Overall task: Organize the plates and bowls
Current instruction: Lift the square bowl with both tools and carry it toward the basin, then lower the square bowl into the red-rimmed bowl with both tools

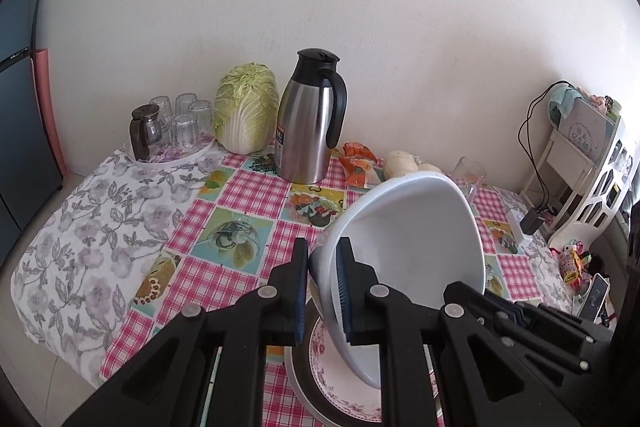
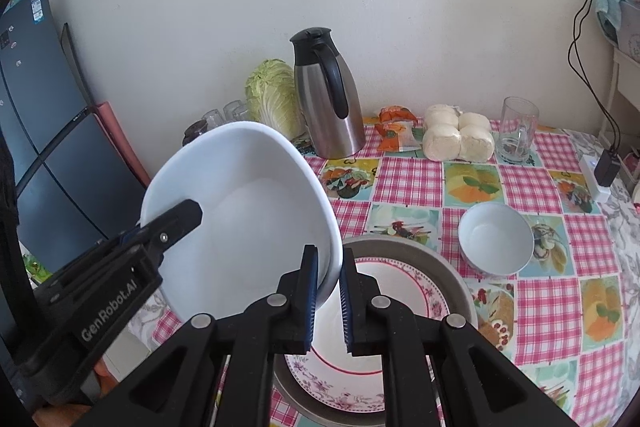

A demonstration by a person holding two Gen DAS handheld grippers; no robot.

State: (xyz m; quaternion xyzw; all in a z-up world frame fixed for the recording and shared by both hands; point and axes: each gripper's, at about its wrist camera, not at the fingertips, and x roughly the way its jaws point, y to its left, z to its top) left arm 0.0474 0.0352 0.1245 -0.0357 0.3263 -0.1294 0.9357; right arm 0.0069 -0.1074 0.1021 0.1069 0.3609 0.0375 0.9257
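A large white bowl hangs tilted in the air, held by both grippers. My left gripper is shut on its left rim; it also shows in the right wrist view. My right gripper is shut on its right rim; it also shows in the left wrist view. Below the bowl lies a floral-rimmed plate on a grey metal plate. A small white bowl stands to the right on the table.
On the checked tablecloth stand a steel thermos jug, a cabbage, a tray of upturned glasses, steamed buns, an orange snack packet and a glass mug. A white shelf stands right.
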